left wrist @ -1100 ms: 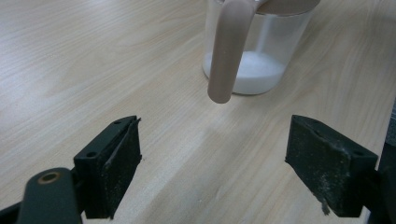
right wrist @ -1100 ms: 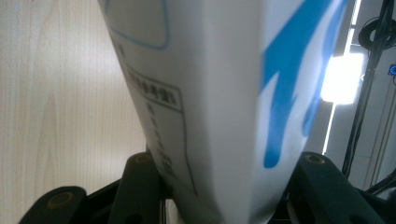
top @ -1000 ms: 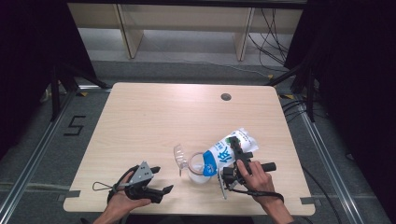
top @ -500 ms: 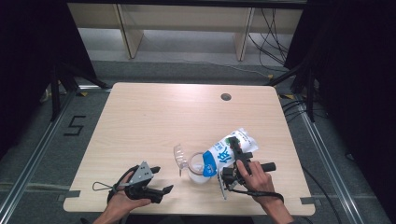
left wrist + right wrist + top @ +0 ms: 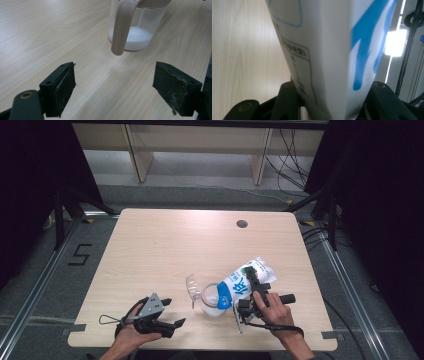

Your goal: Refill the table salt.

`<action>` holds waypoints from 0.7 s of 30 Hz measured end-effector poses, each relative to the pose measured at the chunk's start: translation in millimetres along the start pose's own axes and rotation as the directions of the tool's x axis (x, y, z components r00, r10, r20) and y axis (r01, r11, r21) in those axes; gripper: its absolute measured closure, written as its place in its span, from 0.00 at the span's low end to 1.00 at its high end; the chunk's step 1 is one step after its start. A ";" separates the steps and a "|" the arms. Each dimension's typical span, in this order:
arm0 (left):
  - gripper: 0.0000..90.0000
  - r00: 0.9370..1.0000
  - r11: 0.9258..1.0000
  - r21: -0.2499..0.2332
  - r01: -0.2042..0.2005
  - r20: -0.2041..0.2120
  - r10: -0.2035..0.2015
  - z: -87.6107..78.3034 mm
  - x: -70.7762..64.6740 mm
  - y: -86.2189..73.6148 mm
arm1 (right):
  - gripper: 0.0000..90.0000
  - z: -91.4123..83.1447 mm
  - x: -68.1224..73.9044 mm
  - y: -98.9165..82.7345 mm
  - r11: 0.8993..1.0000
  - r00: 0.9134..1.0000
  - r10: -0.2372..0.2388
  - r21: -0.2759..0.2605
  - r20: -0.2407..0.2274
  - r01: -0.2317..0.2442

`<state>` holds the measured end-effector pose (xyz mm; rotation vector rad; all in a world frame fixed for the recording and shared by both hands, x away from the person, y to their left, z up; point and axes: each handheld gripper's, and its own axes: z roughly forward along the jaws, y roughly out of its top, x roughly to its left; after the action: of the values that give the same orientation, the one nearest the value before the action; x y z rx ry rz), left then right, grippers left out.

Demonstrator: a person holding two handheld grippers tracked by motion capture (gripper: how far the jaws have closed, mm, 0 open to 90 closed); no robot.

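Fingers (image 5: 248, 281) of the right hand squeeze the white-and-blue bag (image 5: 243, 281), tipped mouth-down over the clear plastic jug (image 5: 212, 297); left fingers (image 5: 62, 90) gape wide nearby.

1. A white pouch (image 5: 246, 281) carries bold blue markings and a black-outlined box of print.
2. The clear jug (image 5: 212, 298) holds white powder — its handle looks beige in the left gripper view.
3. Pale wood-grain worktop (image 5: 175, 245), one dark round hole.
4. Both claws — left claw (image 5: 170, 314), right claw (image 5: 254, 279) — are black.
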<state>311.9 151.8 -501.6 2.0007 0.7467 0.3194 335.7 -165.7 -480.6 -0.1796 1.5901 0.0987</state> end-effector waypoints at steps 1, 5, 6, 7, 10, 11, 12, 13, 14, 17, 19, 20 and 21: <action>0.19 1.000 1.000 0.007 -0.001 0.000 0.001 -0.4 0.1 0.2 | 0.68 0.0 0.0 0.0 1.000 1.000 -0.001 0.000 0.000 0.001; 0.19 1.000 1.000 0.002 -0.007 0.003 0.007 0.0 0.4 0.1 | 0.68 0.5 -1.1 0.1 1.000 1.000 -0.018 -0.013 0.010 0.018; 0.19 1.000 1.000 0.000 -0.009 0.004 0.009 0.2 0.5 0.0 | 0.68 0.5 -1.1 0.1 1.000 1.000 -0.018 -0.013 0.010 0.018; 0.19 1.000 1.000 0.001 -0.008 0.005 0.008 0.2 0.5 0.0 | 0.68 0.1 -0.8 0.1 1.000 1.000 -0.012 -0.008 0.010 0.012; 0.19 1.000 1.000 0.001 -0.008 0.005 0.008 0.1 0.6 0.0 | 0.68 0.1 -0.8 0.1 1.000 1.000 -0.012 -0.008 0.010 0.012; 0.19 1.000 1.000 0.001 -0.008 0.004 0.008 0.1 0.6 0.1 | 0.68 0.3 -0.9 0.0 1.000 1.000 -0.013 -0.012 0.012 0.013; 0.19 1.000 1.000 0.001 -0.008 0.004 0.008 0.0 0.5 0.1 | 0.68 0.1 -0.7 0.1 1.000 1.000 -0.012 -0.006 0.010 0.012; 0.19 1.000 1.000 0.003 -0.008 0.003 0.008 -0.2 0.4 0.2 | 0.68 0.1 -0.7 0.1 1.000 1.000 -0.013 -0.007 0.011 0.013; 0.19 1.000 1.000 0.000 -0.003 0.001 0.003 0.1 0.1 0.0 | 0.68 0.1 -0.8 0.1 1.000 1.000 -0.014 -0.007 0.012 0.014; 0.19 1.000 1.000 -0.001 -0.001 0.001 0.001 0.1 0.2 -0.1 | 0.68 0.4 -1.7 -0.3 0.999 0.999 -0.029 -0.013 0.017 0.029; 0.19 1.000 1.000 0.003 -0.001 0.004 0.001 -0.1 0.3 0.0 | 0.68 0.7 -1.8 -0.4 0.999 0.999 -0.032 -0.017 0.020 0.032; 0.19 1.000 1.000 0.004 0.000 0.003 0.000 -0.2 0.2 0.1 | 0.68 0.4 -2.0 -0.3 0.999 0.999 -0.034 -0.011 0.011 0.034; 0.19 1.000 1.000 0.003 -0.008 0.002 0.008 -0.1 0.4 0.2 | 0.68 -0.4 -2.5 -0.6 0.999 0.999 -0.042 0.001 0.014 0.042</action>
<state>312.2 152.1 -501.4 2.0065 0.7383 0.3209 335.5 -166.2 -478.1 -0.2117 1.5716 0.0666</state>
